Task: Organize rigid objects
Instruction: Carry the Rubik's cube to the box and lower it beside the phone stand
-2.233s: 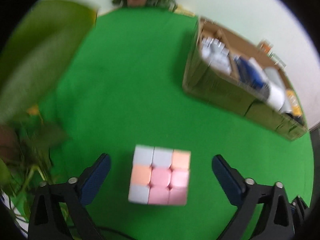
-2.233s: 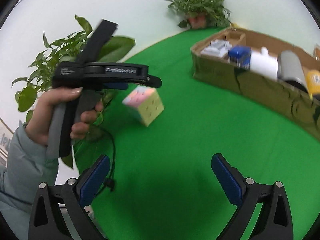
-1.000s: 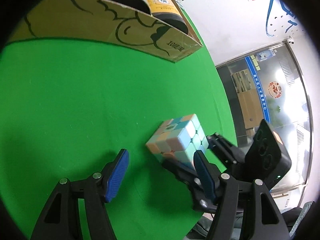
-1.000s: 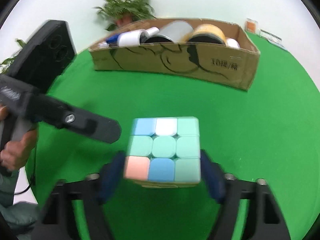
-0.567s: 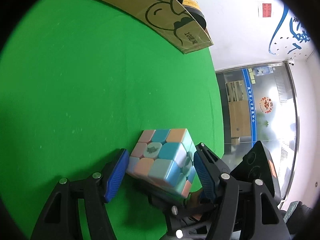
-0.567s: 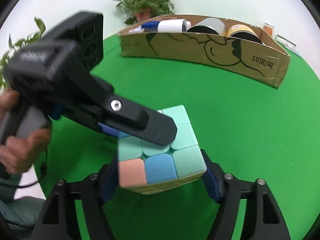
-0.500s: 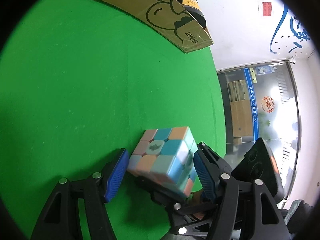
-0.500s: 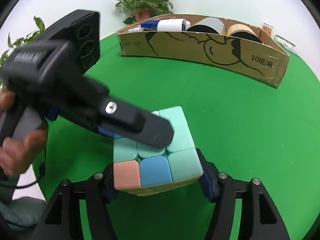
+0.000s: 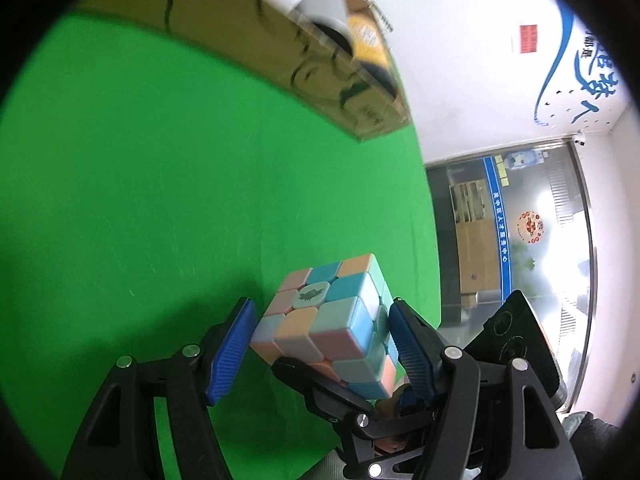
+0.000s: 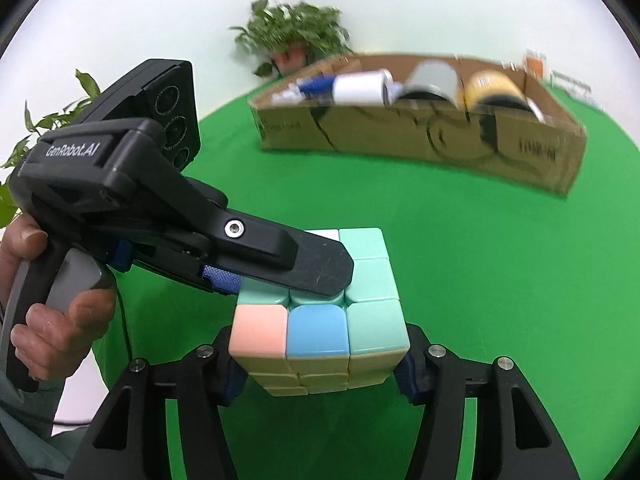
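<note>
A pastel puzzle cube (image 10: 320, 320) hangs a little above the green cloth (image 10: 480, 260), low in the middle of the right wrist view. My right gripper (image 10: 320, 364) is closing on it, its pads pressing the cube's two sides. In the left wrist view the cube (image 9: 324, 320) sits between the blue pads of my left gripper (image 9: 320, 308), which stands slightly wider than the cube and open. One left finger (image 10: 304, 264) lies across the cube's top. A right finger (image 9: 320, 384) shows under the cube.
A cardboard box (image 10: 400, 140) with rolls, a bottle and tins stands at the far side of the cloth, and it shows as the box (image 9: 240, 40) in the left wrist view. Potted plants (image 10: 296, 36) stand behind it. A person's hand (image 10: 60, 320) grips the left handle.
The left gripper has come in from the side until its fingers straddle the cube held by the right gripper. Both grippers and the cube have shifted and risen slightly.
</note>
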### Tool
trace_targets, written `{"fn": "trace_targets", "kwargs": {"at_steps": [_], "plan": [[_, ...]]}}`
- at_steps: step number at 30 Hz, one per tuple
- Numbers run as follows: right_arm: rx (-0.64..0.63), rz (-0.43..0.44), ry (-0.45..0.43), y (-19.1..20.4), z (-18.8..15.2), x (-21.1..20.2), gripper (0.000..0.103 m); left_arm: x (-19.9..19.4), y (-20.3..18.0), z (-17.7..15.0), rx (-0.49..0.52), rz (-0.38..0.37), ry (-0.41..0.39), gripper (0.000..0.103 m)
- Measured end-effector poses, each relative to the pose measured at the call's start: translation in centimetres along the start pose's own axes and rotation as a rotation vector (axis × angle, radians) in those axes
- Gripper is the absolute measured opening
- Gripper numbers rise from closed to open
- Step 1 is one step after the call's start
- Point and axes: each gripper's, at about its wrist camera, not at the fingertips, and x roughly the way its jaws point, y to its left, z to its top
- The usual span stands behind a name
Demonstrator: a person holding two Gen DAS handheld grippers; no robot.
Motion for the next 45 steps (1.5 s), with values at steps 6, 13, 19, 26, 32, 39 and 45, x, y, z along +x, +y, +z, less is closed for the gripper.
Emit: {"fn": "trace_targets", "kwargs": {"at_steps": [6, 13, 19, 26, 32, 39, 45], "plan": [[-0.078, 0.012, -0.075, 1.8, 5.6, 0.4, 0.056, -4.2, -1.7, 3.0, 0.059, 0.013, -0.099, 0.068], [-0.178, 0.031, -0.139, 3.4, 12.8, 0.8, 0.056, -9.4, -3.3, 8.5, 0.117, 0.01, -0.216, 0.067], [-0.227, 0.061, -0.135, 4.3, 20.8, 3.7, 0.055, -12.8, -3.4, 13.8, 0.123, 0.003, -0.302, 0.06], [-0.306, 0.164, -0.062, 4.6, 28.0, 10.4, 0.055, -15.2, -1.0, 20.6, 0.081, 0.047, -0.351, 0.051], [-0.376, 0.283, 0.049, 4.9, 30.6, 17.6, 0.055, -15.5, 4.1, 23.5, -0.031, 0.125, -0.397, 0.051], [-0.409, 0.348, 0.178, 5.6, 30.4, 23.5, 0.055, -14.7, 8.3, 24.0, -0.15, 0.182, -0.42, 0.051], [-0.409, 0.255, 0.229, 5.3, 30.2, 23.4, 0.058, -13.6, 8.0, 24.1, -0.162, 0.144, -0.388, 0.049]]}}
